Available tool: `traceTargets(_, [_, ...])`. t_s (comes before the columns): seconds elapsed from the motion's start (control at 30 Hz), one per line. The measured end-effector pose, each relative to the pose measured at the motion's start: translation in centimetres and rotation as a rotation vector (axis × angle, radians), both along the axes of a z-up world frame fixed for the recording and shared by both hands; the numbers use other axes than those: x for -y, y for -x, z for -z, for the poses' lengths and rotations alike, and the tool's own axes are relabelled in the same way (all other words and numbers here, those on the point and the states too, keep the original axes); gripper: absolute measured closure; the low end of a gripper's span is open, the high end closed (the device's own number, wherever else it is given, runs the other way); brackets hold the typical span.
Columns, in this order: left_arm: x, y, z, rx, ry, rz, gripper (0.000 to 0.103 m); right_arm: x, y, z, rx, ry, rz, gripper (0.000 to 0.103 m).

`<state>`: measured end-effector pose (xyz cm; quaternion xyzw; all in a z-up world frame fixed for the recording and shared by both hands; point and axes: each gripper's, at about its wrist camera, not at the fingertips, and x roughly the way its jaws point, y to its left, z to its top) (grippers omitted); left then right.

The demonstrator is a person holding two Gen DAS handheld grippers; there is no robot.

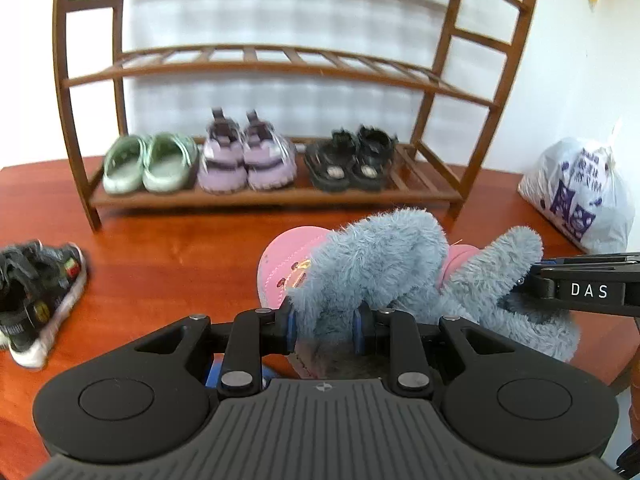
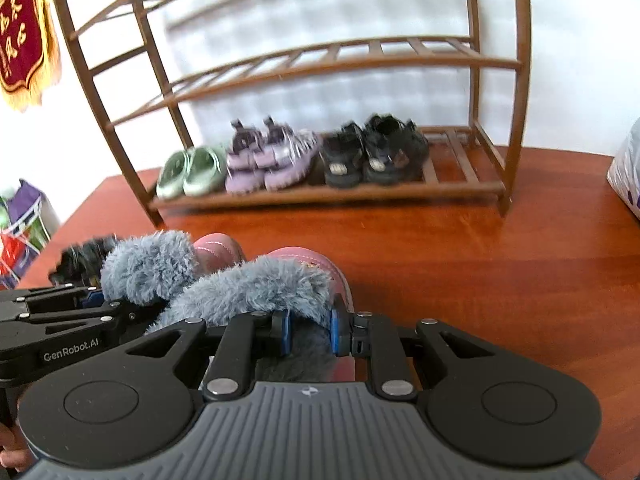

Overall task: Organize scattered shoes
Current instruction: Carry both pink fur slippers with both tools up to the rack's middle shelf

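Note:
Two pink boots with grey-blue fur cuffs are held side by side above the red-brown table. My left gripper (image 1: 325,326) is shut on the fur cuff of the left pink boot (image 1: 372,264). My right gripper (image 2: 309,334) is shut on the fur cuff of the right pink boot (image 2: 264,288). In the left wrist view the right gripper (image 1: 520,286) reaches in from the right edge. The wooden shoe rack (image 1: 280,196) stands ahead with three pairs on its bottom shelf: green clogs (image 1: 150,164), purple sneakers (image 1: 246,158), black sandals (image 1: 352,160).
A black sneaker (image 1: 38,300) lies loose on the table (image 1: 180,256) at the left. A white plastic bag (image 1: 580,192) sits at the right by the wall. The rack's upper shelves (image 2: 320,60) are bare, and a gap shows right of the black sandals (image 2: 452,160).

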<state>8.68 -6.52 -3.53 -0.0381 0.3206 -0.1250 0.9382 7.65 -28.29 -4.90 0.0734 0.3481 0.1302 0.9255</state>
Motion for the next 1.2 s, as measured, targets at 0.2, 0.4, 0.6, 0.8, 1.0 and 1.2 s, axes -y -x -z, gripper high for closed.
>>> traceTargets(0.2, [-4.1,-2.6,-3.0,0.063,-0.024,0.042,0.074,-3.7,-2.8,-2.6,0.034,-0.035,0.029,0.082])
traceTargets(0.4, [-8.7,-6.4,-5.5,0.110,-0.046,0.098,0.074,-7.6,-5.9,-5.0,0.075,-0.072,0.072,0.082])
traceTargets(0.6, [-12.7,-9.7,-7.7,0.155,-0.060,0.119,0.074,-12.7,-7.6,-7.2,0.126,-0.087,0.112,0.082])
traceTargets(0.8, [-16.1,-12.1,-10.1,0.196,-0.060,0.131,0.074,-16.4,-10.7,-9.4,0.187,-0.102,0.131,0.082])
traceTargets(1.0, [-19.1,-14.6,-12.1,0.223,-0.060,0.127,0.074,-19.7,-13.5,-10.8,0.224,-0.111,0.138,0.082])
traceTargets(1.2, [-21.4,-17.7,-12.7,0.221,-0.059,0.128,0.074,-22.3,-16.6,-12.3,0.251,-0.120,0.158,0.081])
